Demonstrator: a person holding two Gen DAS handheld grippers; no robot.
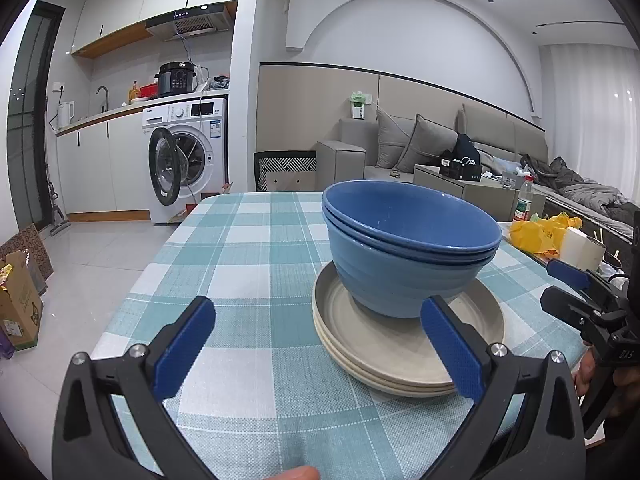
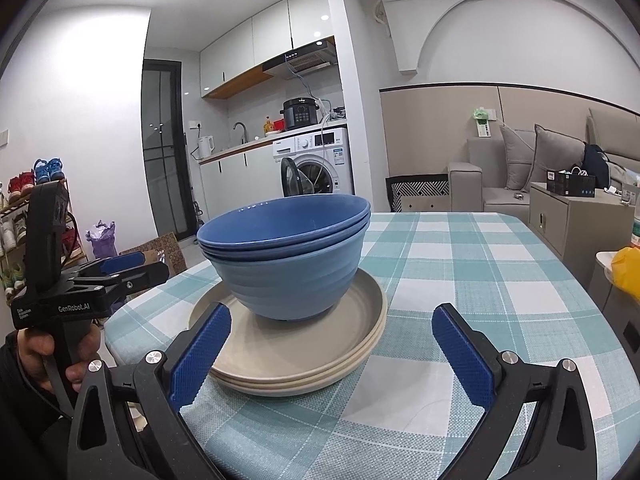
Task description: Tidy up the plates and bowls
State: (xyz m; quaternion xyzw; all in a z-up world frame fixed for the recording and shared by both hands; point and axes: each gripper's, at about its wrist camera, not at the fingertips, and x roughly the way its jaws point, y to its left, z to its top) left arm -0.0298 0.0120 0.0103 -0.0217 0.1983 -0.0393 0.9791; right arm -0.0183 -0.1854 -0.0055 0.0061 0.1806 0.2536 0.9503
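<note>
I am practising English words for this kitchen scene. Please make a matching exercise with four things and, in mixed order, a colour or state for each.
Things:
1. bowls
2. plates
3. tablecloth
4. washing machine door

Descriptions:
a. swung open
b. blue, nested
c. beige, stacked under the bowls
d. teal and white checks

Pairs: 1-b, 2-c, 3-d, 4-a

White kitchenette (image 1: 120, 40), washing machine (image 1: 188, 152), grey sofa (image 1: 440, 144), tiled floor (image 1: 100, 248)
</note>
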